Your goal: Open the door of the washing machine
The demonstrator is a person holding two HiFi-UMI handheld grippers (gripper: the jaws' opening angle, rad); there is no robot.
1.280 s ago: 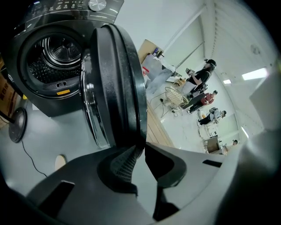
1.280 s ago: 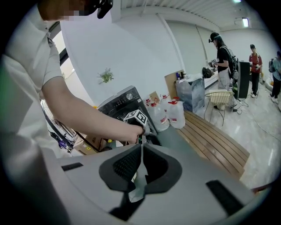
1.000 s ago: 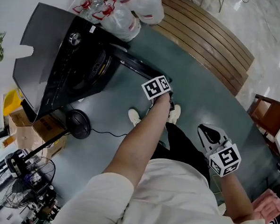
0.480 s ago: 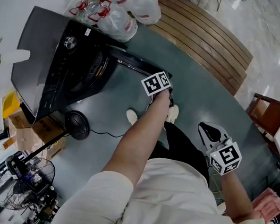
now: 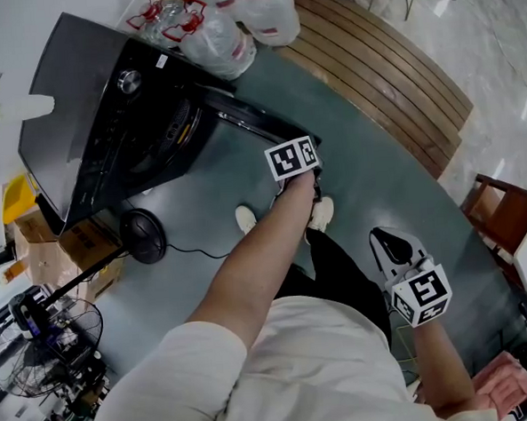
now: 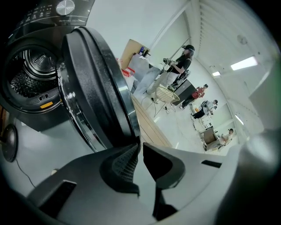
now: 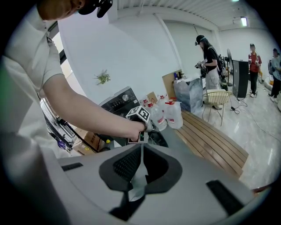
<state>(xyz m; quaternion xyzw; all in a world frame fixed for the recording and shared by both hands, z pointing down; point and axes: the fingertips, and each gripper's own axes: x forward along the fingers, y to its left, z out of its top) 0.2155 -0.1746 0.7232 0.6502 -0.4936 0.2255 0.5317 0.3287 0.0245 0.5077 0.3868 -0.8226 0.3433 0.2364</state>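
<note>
Hardly anything has shifted in the last second: door (image 6: 96, 88) still swung wide from the washing machine (image 5: 106, 108).
Left claw (image 6: 139, 147) is clenched on the door's rim, on the side farthest from the washing machine; right claw (image 7: 142, 151), closed on nothing, hangs well apart from it.

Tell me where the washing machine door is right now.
In the left gripper view the door stands swung open left of centre, right of the drum opening, its near edge pinched by the left gripper.

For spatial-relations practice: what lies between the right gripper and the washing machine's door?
The person's left forearm and the left gripper, shut on the door, as the right gripper view shows.
</note>
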